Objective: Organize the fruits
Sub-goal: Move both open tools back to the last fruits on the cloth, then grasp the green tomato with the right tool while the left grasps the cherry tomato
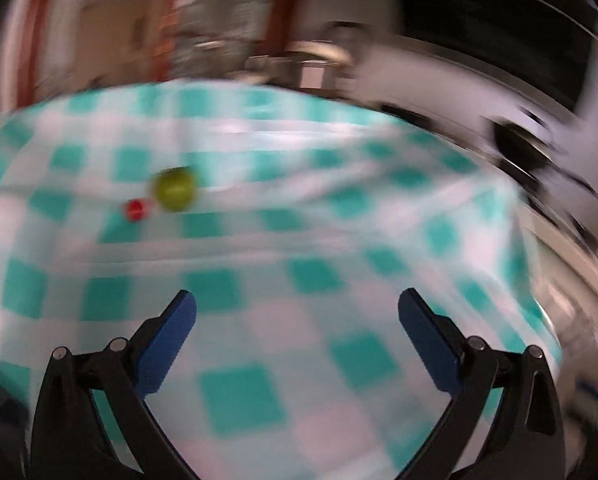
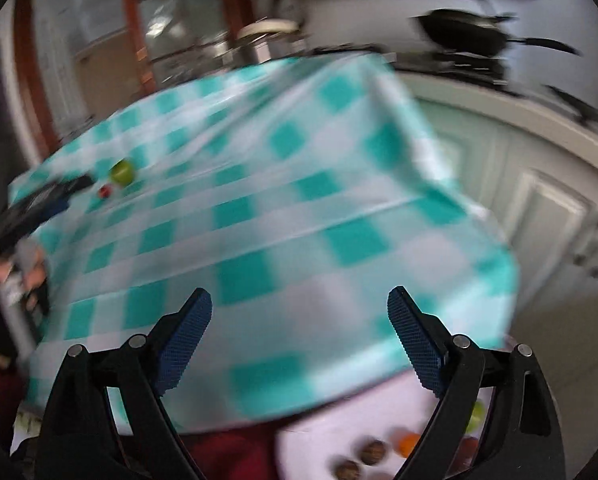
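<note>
A green round fruit (image 1: 173, 189) and a small red fruit (image 1: 136, 209) lie side by side on a teal-and-white checked tablecloth (image 1: 299, 272). My left gripper (image 1: 297, 312) is open and empty, well short of them. In the right wrist view the same green fruit (image 2: 122, 172) and red fruit (image 2: 105, 191) lie far left. My right gripper (image 2: 299, 308) is open and empty over the table's near edge. The left gripper (image 2: 55, 196) shows at far left, near the fruits. Both views are motion-blurred.
Below the table's near edge lies a white surface (image 2: 331, 436) with small brown, orange and green fruits (image 2: 373, 452). Dark pans (image 2: 463, 36) sit on a counter behind the table. White cabinet doors (image 2: 547, 216) stand to the right.
</note>
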